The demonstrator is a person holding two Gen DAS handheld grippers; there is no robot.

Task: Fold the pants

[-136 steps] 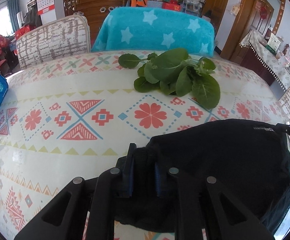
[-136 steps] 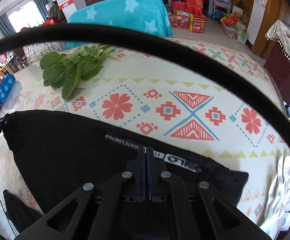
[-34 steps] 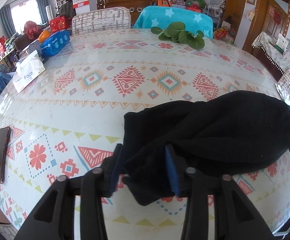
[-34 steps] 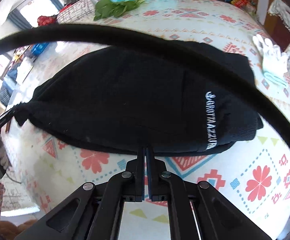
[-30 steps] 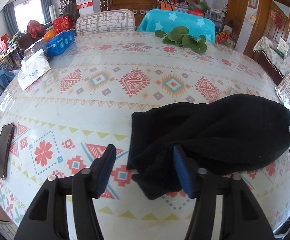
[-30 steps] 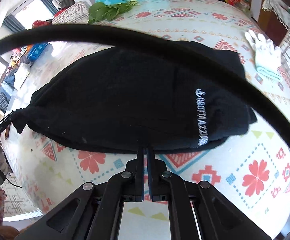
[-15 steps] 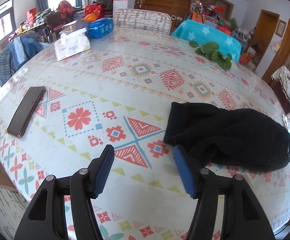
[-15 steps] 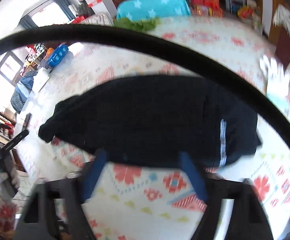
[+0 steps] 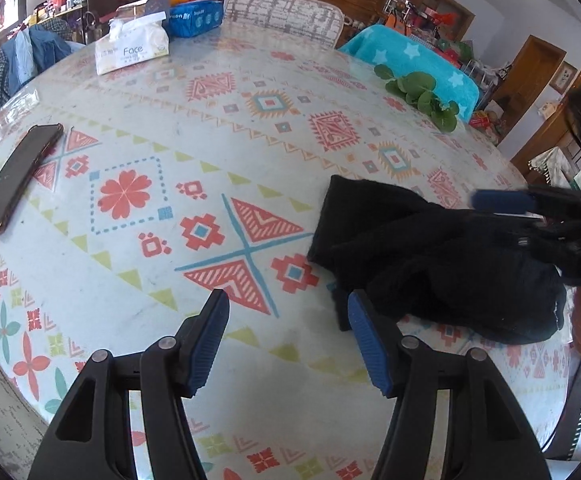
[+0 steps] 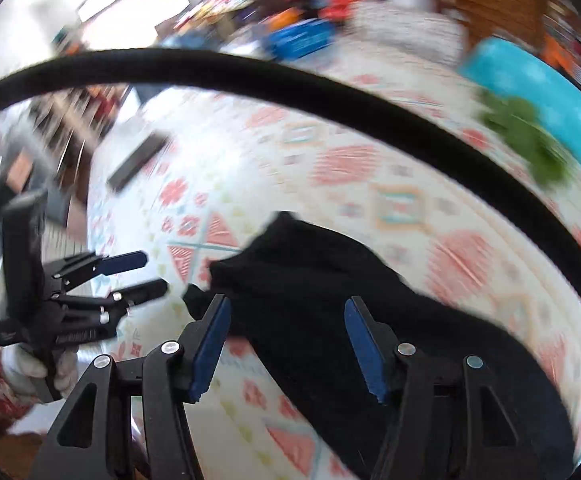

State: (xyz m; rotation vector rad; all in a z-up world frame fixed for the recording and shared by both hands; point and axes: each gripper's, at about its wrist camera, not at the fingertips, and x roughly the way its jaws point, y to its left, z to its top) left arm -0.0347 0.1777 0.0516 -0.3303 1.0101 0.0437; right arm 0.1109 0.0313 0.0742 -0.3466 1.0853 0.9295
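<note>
The round table (image 9: pixel 218 128) under its patterned cloth filled most of both my views. On its right side, near the edge closest to me, lay the black pants (image 9: pixel 442 264), folded into a thick, rumpled bundle and resting flat on the cloth with nothing gripping them.

My left gripper (image 9: pixel 286 332) was spread wide, its blue pads (image 9: pixel 208 340) holding nothing; it hung over bare cloth just left of the bundle, the right pad close beside the nearest corner of the fabric, though I could not tell if it touched. My right gripper (image 10: pixel 286 336) also stood wide apart and empty, poised over the pants, which ran between and beyond its pads in that badly blurred view. From the left camera I could see it at the far right, above the bundle (image 9: pixel 530 208); from the right camera the left one showed at the far left, off the table's rim (image 10: pixel 130 276).

Well away from the pants, a tissue pack (image 9: pixel 132 50) marked "Face" sat at the far left, a blue package (image 9: pixel 196 20) just behind it. Leafy greens (image 9: pixel 422 96) lay near the far edge. A dark phone (image 9: pixel 18 178) lay flat by the left rim.
</note>
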